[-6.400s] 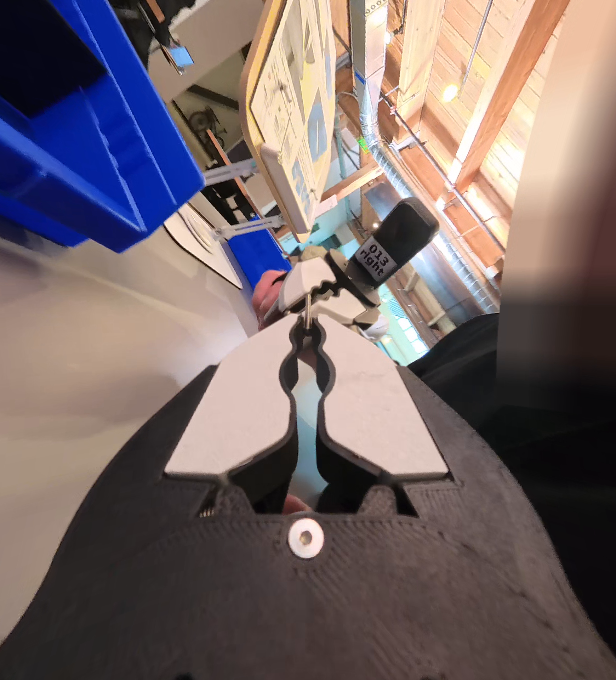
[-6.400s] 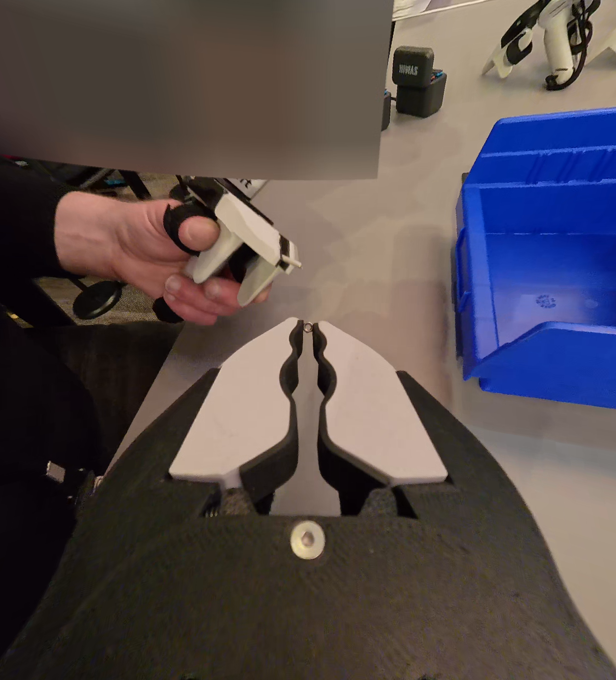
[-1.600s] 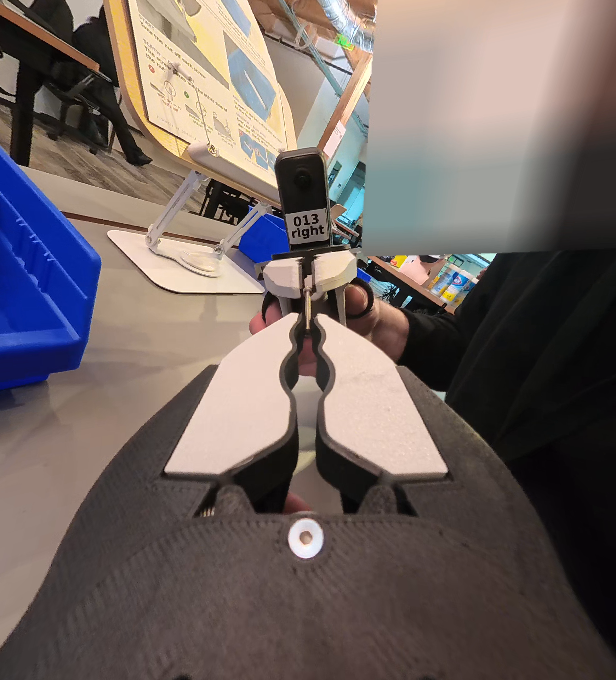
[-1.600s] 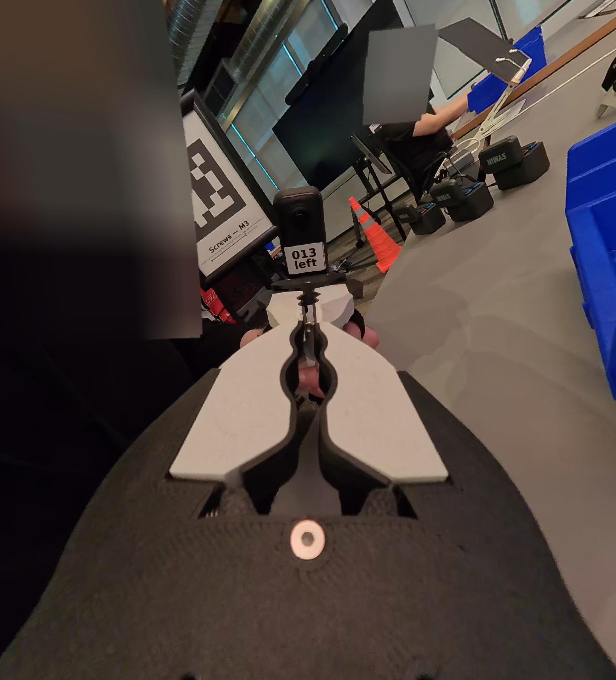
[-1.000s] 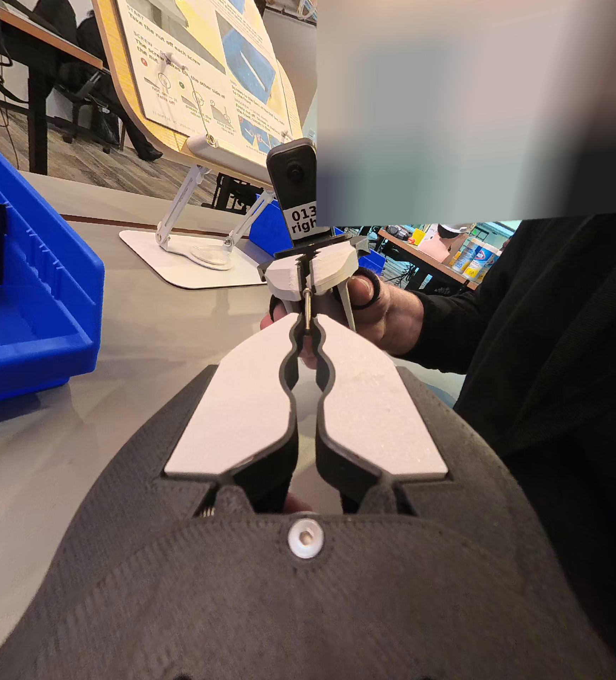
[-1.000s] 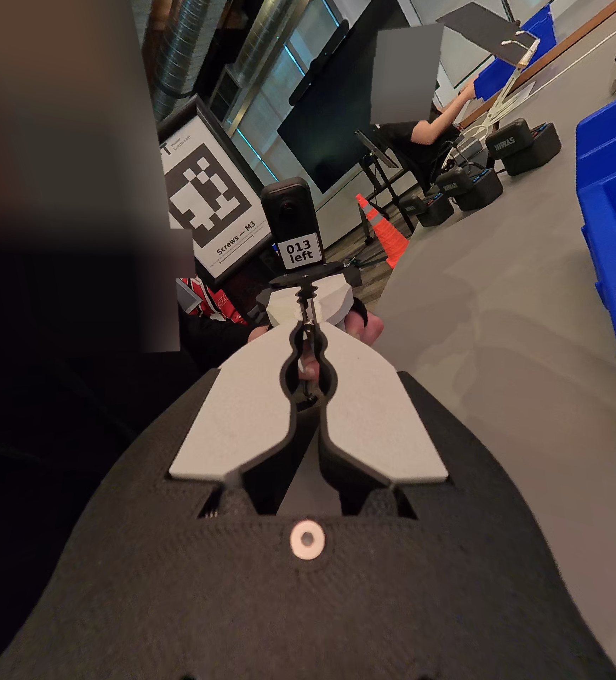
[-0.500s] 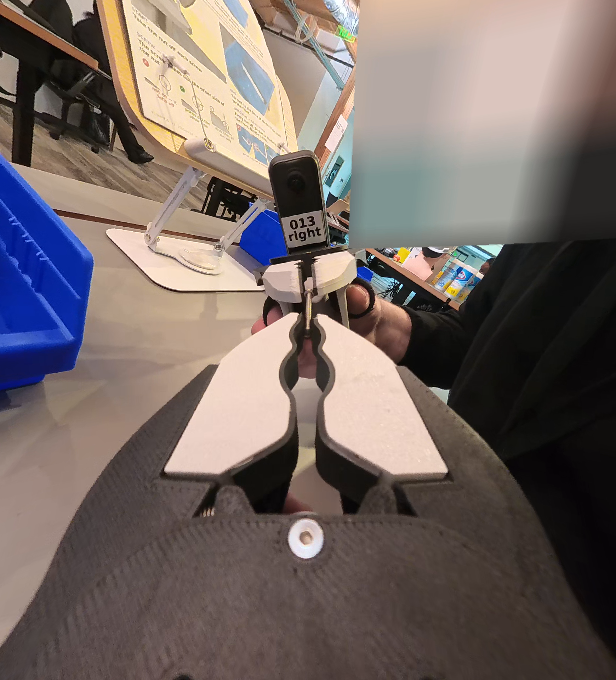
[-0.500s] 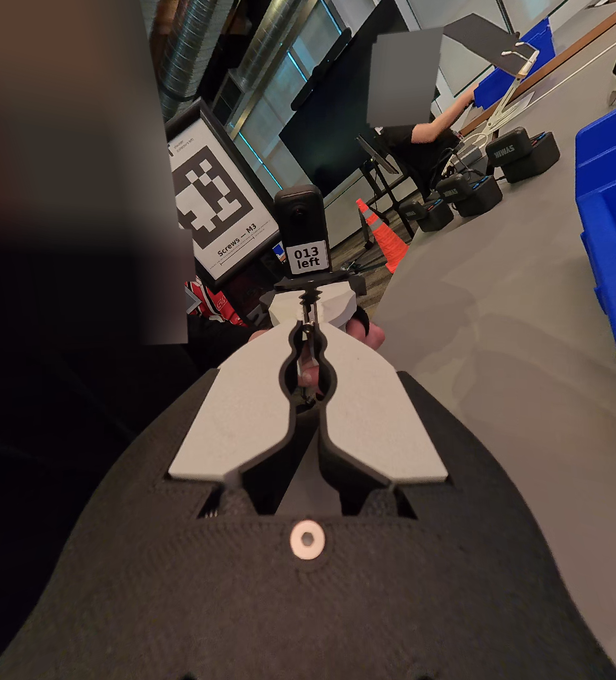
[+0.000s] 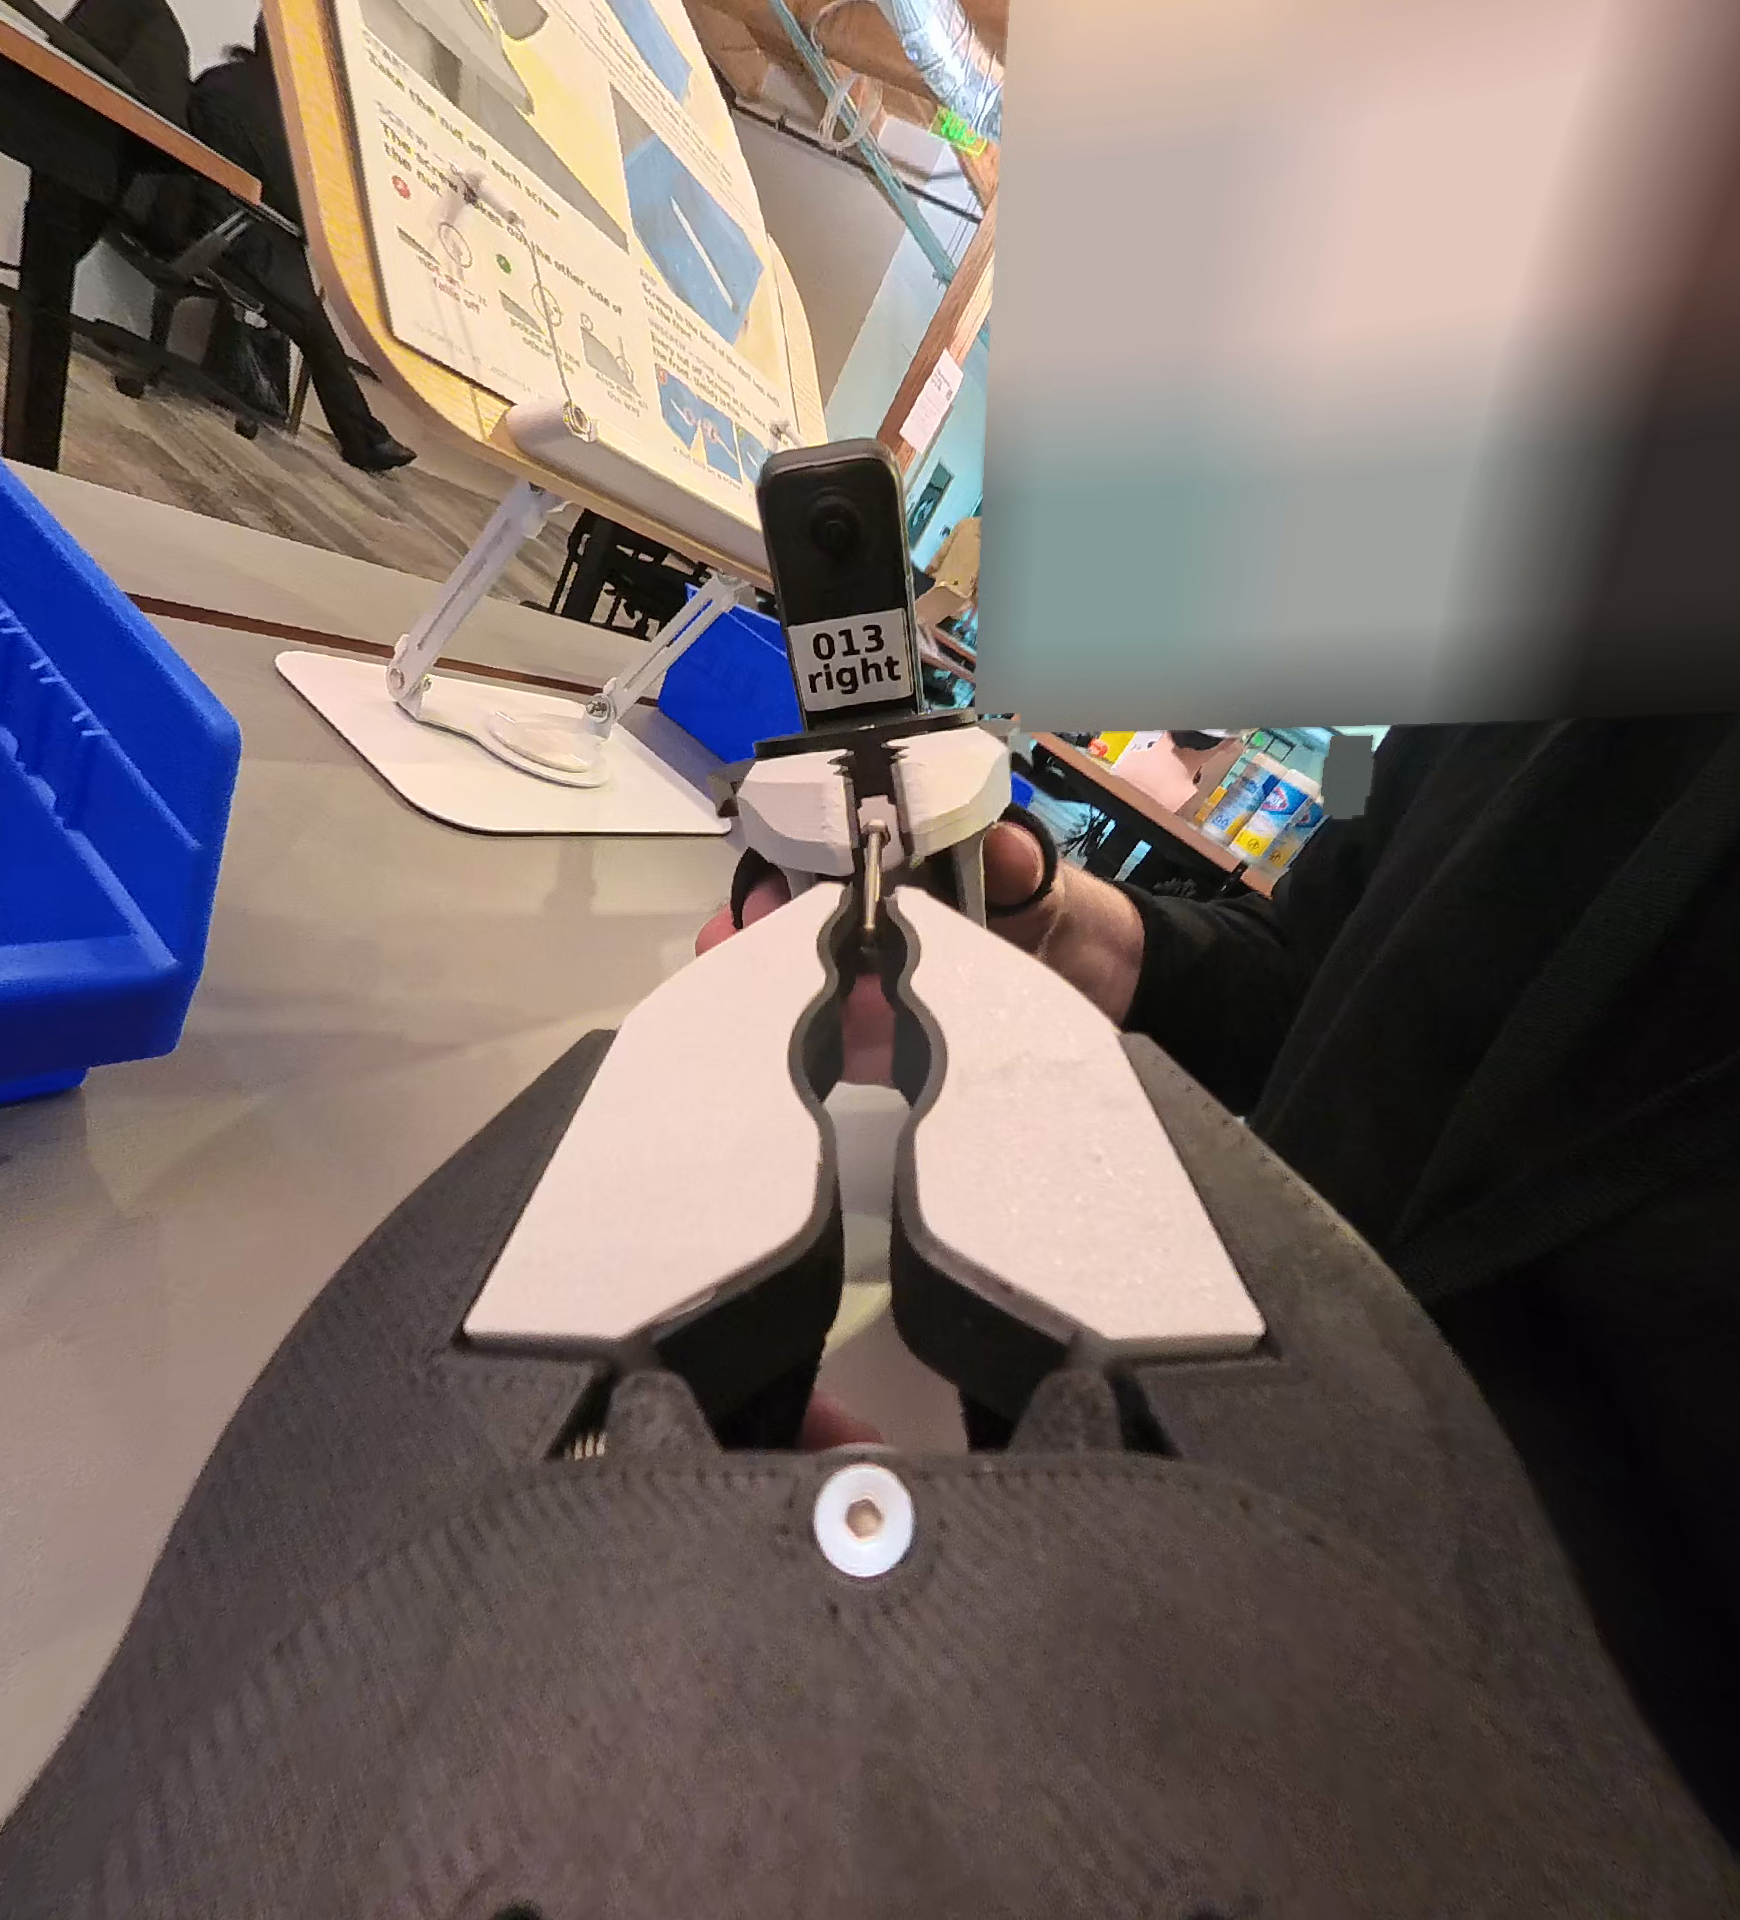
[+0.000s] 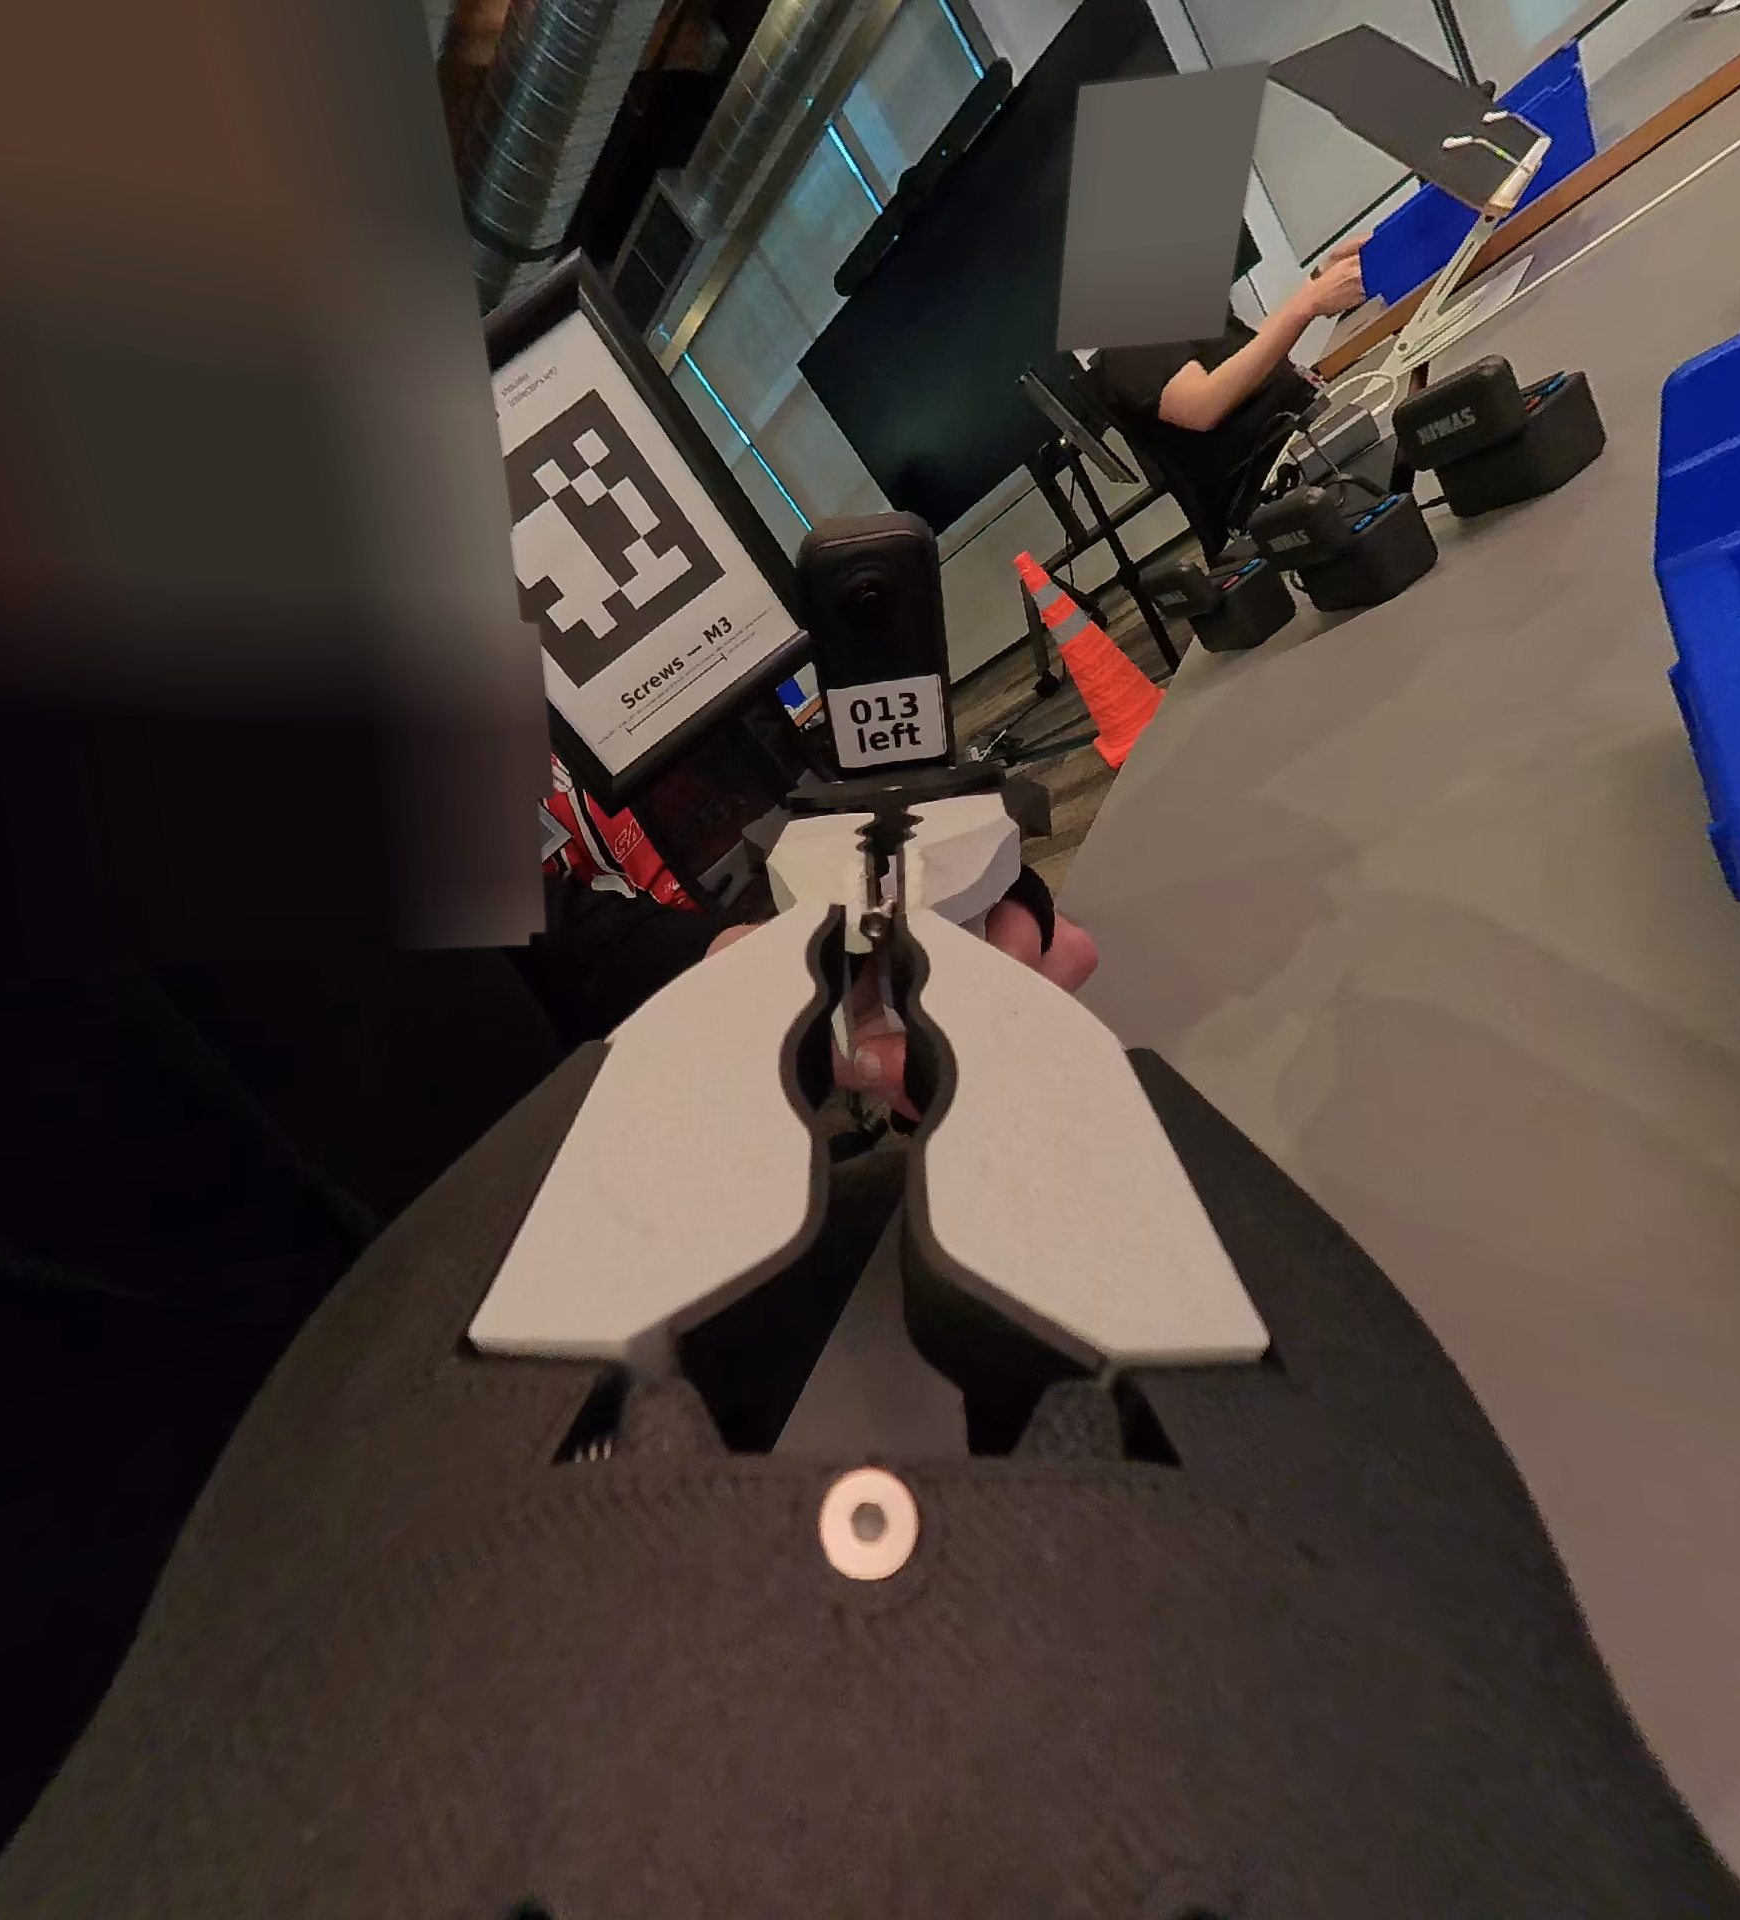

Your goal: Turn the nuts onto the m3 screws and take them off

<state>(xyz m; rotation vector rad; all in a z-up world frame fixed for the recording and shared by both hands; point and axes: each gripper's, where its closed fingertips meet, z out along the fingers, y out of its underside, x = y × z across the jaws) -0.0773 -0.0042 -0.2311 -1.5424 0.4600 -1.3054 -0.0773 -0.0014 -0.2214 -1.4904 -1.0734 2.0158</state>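
Screw [image 9: 874, 871] now tilted between tongs.

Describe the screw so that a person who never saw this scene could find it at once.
Start at the two tongs, which meet tip to tip above the grey table. The screw is the thin metal pin bridging the left tongs and the right tongs. It is the only shiny, thread-thin thing between the white fingers.

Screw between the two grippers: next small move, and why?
Probably twist the right gripper a fraction about the screw's axis while the left gripper holds firm. Both are shut tip to tip, the thin shank bridges them, and the nut sits at the right tips, so rotation should drive the thread.
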